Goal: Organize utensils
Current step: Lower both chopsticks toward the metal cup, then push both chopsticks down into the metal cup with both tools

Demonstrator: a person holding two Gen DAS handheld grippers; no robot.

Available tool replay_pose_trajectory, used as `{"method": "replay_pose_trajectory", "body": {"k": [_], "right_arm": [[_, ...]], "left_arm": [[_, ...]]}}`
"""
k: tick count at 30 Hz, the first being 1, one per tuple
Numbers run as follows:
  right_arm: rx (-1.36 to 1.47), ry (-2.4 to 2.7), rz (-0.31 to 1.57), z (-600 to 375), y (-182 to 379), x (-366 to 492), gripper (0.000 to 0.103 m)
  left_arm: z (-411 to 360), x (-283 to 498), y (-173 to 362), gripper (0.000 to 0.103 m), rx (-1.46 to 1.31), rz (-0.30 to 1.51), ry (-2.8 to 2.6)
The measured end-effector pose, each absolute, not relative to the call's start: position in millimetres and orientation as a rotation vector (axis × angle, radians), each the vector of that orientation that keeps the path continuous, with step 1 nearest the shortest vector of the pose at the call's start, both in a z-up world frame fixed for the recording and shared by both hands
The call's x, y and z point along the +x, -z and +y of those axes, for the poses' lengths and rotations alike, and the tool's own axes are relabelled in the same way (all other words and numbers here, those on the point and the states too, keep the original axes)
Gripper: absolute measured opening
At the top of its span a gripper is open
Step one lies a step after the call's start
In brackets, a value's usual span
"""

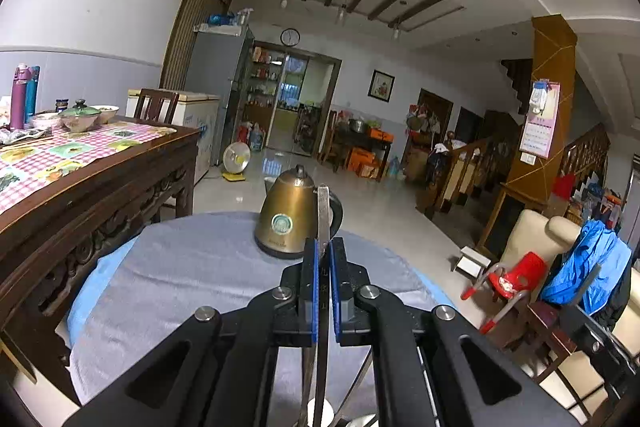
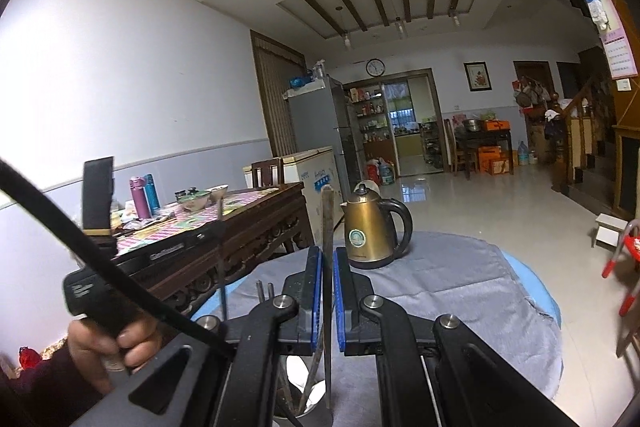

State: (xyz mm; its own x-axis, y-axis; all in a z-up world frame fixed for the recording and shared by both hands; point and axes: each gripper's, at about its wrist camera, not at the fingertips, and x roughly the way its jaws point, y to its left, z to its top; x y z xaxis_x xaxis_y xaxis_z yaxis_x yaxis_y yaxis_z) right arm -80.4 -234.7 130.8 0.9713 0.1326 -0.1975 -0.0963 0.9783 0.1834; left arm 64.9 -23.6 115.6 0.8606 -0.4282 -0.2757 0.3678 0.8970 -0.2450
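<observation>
Left gripper (image 1: pixel 324 255) clamps a flat metal utensil handle (image 1: pixel 323 211) upright over the grey-clothed table (image 1: pixel 192 267) | right gripper (image 2: pixel 327 263) pinches another metal handle (image 2: pixel 328 219) | likely stiff, light, slippery; grip mid-shaft.

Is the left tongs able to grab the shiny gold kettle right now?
Probably not yet. The left tongs are shut on a flat metal utensil handle, so they are full. The gold metal kettle stands just ahead on the grey tablecloth with nothing between; the utensil would need setting down first.
</observation>
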Motion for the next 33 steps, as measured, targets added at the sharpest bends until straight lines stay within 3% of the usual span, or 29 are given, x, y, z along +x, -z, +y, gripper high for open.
{"method": "replay_pose_trajectory", "body": {"k": [21, 33], "right_arm": [[0.216, -0.190, 0.271, -211, -107, -54, 0.006], [0.234, -0.204, 0.311, -212, -97, -47, 0.006]], "left_arm": [[-33, 85, -62, 0.005, -0.217, 0.380, 0.320], [-24, 77, -57, 0.005, -0.215, 0.394, 0.322]]}}
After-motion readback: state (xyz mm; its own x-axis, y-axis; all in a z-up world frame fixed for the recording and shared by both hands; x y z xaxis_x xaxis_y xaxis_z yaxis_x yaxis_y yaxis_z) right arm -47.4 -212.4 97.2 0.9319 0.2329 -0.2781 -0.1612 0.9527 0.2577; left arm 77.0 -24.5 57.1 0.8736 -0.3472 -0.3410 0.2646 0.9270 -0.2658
